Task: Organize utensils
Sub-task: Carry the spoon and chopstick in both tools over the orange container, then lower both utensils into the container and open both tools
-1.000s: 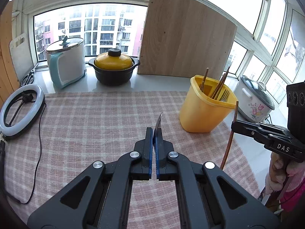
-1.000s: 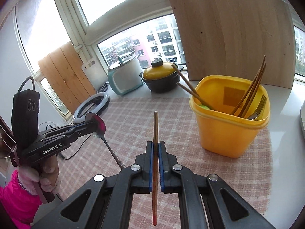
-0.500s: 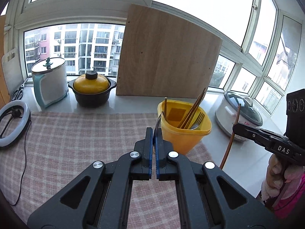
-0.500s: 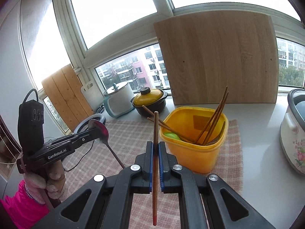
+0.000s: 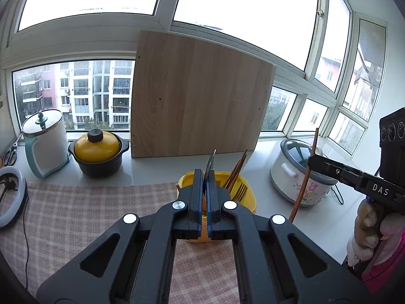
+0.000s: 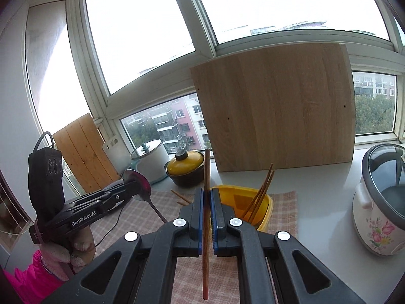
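Observation:
My left gripper is shut on a metal spoon, seen edge-on in the left wrist view; the right wrist view shows its bowl and handle held high at the left. My right gripper is shut on a brown wooden chopstick, held upright; it also shows in the left wrist view. Both grippers hover above and in front of the yellow utensil tub, also in the right wrist view, which holds several chopsticks and a fork.
A checked cloth covers the table. A wooden board leans on the window. A yellow-lidded pot, a white kettle, a ring light and a floral rice cooker stand around.
Both grippers have risen and come closer over the yellow tub, which now sits lower and partly behind the fingers. Each still holds its utensil.

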`<state>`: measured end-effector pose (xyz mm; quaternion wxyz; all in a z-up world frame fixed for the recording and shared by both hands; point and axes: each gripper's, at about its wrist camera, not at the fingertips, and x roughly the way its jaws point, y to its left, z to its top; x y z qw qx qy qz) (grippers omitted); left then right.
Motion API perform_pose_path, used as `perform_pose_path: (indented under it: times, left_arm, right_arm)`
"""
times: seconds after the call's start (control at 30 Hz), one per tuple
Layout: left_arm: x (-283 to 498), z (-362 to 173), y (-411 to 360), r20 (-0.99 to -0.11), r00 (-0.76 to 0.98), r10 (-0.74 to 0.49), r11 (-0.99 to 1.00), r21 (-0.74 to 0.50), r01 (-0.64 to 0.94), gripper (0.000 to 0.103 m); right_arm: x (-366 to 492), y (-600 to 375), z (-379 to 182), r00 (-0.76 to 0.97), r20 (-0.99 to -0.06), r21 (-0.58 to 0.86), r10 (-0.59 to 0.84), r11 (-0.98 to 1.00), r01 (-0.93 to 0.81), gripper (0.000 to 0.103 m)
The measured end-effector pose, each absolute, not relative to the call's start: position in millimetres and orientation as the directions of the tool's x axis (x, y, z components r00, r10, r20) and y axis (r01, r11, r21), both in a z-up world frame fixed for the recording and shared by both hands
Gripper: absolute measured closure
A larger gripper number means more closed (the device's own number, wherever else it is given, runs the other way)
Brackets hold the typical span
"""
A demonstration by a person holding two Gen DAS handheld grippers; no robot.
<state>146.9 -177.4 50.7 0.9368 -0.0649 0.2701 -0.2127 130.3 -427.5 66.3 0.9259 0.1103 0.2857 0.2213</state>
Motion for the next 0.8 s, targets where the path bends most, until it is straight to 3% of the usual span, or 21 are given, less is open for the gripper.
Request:
perform_pose_path:
  times: [0.4, 0.5, 0.8]
  left_arm:
    - [176, 67, -189, -0.452, 0.77, -0.45, 0.893, -0.237, 0.383, 0.103]
    - [184, 70, -195, -0.44, 0.8, -0.407, 0.913, -0.186, 0.363, 0.103]
    - [220, 49, -205, -0.488, 0.799, -0.352, 0.935, -0.146, 0.323, 0.103]
  right_arm:
    - [148, -440, 102, 0.81, -0.397, 0.32, 0.432, 0.892, -0.319, 0.1]
    - [158, -440, 107, 0.824, -0.381, 0.318, 0.419, 0.896, -0.309, 0.1]
    - [196, -420, 91, 0.86, -0.386, 0.237, 0.334, 0.937, -0.257, 0.1]
